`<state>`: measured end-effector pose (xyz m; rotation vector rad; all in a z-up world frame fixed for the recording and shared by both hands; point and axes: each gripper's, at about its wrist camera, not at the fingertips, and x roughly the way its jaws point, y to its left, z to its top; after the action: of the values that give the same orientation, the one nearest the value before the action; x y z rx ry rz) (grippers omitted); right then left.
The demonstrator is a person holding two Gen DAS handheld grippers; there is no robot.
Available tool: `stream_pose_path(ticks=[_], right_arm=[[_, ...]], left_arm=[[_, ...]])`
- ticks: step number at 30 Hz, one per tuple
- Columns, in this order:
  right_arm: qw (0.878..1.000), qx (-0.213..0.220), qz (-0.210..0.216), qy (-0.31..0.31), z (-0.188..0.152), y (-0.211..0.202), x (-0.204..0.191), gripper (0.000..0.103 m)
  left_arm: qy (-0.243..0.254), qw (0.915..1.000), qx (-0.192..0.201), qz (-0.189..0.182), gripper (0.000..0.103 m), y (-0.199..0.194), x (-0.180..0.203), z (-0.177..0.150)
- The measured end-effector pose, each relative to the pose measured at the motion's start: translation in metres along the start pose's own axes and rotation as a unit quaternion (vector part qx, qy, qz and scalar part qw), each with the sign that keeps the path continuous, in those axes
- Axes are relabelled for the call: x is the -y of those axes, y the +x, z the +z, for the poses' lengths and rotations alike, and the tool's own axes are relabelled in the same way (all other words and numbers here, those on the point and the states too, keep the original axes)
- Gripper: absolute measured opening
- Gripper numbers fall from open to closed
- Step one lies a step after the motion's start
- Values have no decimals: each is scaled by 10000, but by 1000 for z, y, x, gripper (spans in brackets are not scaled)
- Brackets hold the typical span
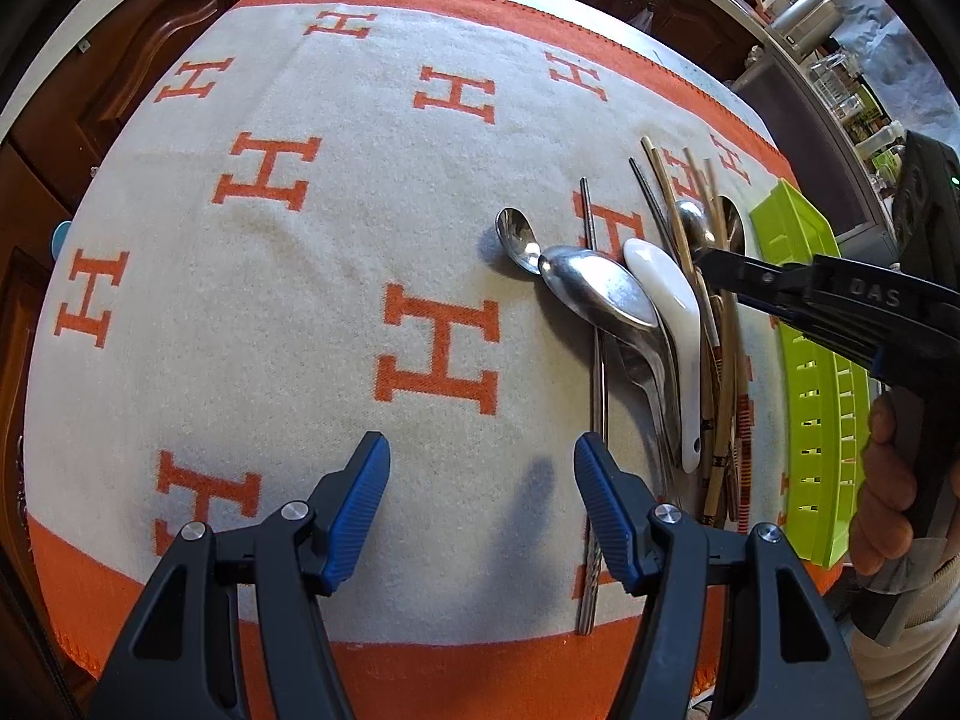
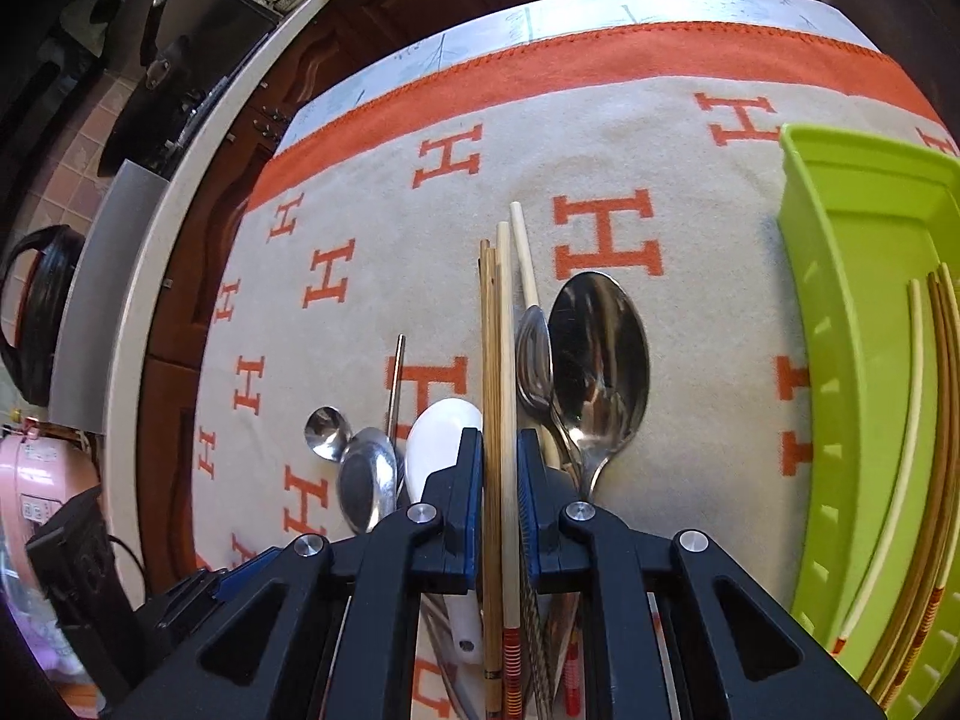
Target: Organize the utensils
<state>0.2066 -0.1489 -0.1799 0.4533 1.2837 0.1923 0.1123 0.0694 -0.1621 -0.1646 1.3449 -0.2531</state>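
A pile of utensils lies on the cloth: metal spoons (image 1: 600, 291), a white ceramic spoon (image 1: 666, 300), a metal chopstick (image 1: 597, 384) and wooden chopsticks (image 1: 723, 360). My left gripper (image 1: 480, 480) is open and empty above the cloth, left of the pile. My right gripper (image 2: 500, 450) is closed around wooden chopsticks (image 2: 498, 324) in the pile, beside a large metal spoon (image 2: 600, 354) and the white spoon (image 2: 438, 438). It also shows in the left wrist view (image 1: 705, 270). A green basket (image 2: 864, 360) at the right holds several chopsticks (image 2: 936, 420).
The cream and orange H-patterned cloth (image 1: 270, 300) covers the table. Dark wood cabinets (image 1: 90, 120) stand behind it. The green basket (image 1: 810, 360) sits at the cloth's right edge. A pink appliance (image 2: 42, 480) stands at far left.
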Motion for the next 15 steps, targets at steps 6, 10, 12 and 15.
stream_pose_path(ticks=[6, 10, 12, 15], right_arm=[[9996, 158, 239, -32, -10, -31, 7, 11], [9993, 235, 287, 4, -17, -44, 13, 11], [9990, 303, 333, 30, -20, -52, 17, 11], [9983, 386, 432, 45, -26, -67, 22, 11]], left_arm=[[12, 10000, -36, 12, 62, 1, 2, 0], [40, 10000, -52, 8, 62, 0, 6, -1], [71, 10000, -43, 27, 62, -2, 8, -3], [95, 9999, -41, 50, 62, -3, 12, -4]])
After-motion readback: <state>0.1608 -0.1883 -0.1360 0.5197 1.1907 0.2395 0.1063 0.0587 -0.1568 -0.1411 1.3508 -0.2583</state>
